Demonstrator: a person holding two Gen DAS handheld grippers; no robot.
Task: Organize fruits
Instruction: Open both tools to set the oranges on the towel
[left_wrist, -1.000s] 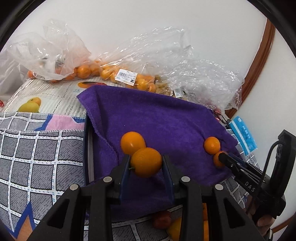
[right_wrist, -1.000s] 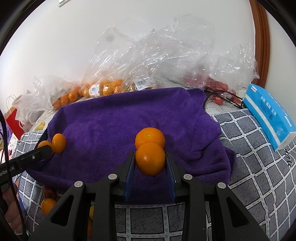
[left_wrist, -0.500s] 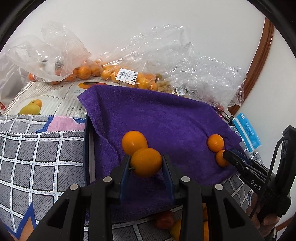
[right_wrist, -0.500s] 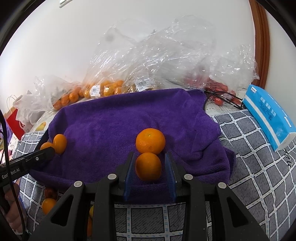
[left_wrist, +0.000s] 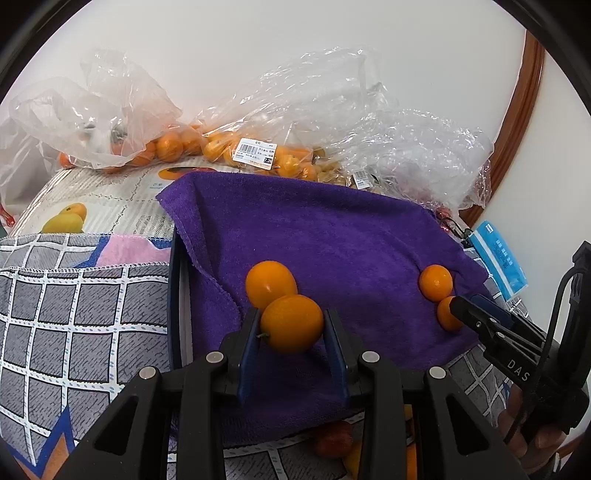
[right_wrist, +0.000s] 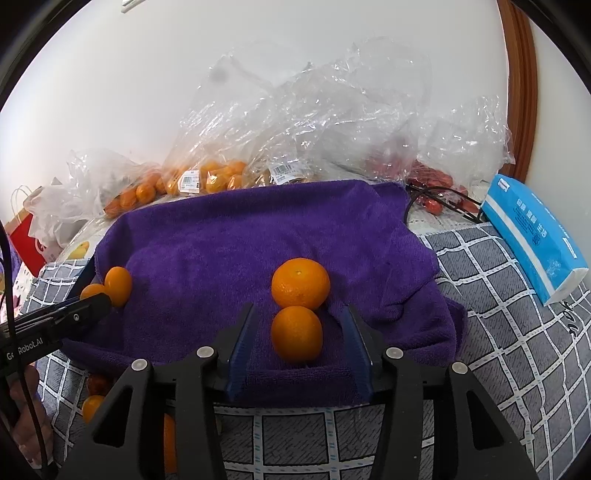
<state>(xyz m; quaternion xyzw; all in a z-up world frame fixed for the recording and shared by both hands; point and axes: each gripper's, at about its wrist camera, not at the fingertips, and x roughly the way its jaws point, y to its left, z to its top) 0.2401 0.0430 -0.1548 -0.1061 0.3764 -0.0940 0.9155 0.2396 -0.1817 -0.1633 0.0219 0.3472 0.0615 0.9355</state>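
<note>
Two pairs of small oranges are noted on the purple towel (right_wrist: 258, 236), which is draped over a dark-rimmed tray (left_wrist: 176, 295) whose edge shows only at the left in the left wrist view; the towel appears to be laid as padding so fruit is kept from rolling. L gripper (left_wrist: 291, 332): pads are pressed against both sides of an orange (left_wrist: 291, 323), i.e. clenched on it, w/ the fruit held low over the towel and just in front of a second orange (left_wrist: 270, 283), apparently touching it; placement beside that one is judged to be the step in hand. R gripper (right_wrist: 297, 334): jaws are spread, w/ clear gaps either side of the front orange (right_wrist: 296, 333), so it is taken as released; that fruit is seen resting on the towel, touching the rear orange (right_wrist: 300, 282) behind it. Pairing is thus judged done on the R side, pending on the L. Supply is noted in clear plastic bags (right_wrist: 207, 177) against the wall, behind the towel; more loose fruit is glimpsed below the towel's near edge, type unclear. A blue tissue pack (right_wrist: 532, 236) lies to the right, well apart from the work. Risk: round fruit on a soft, sagging cloth may roll when let go.
</note>
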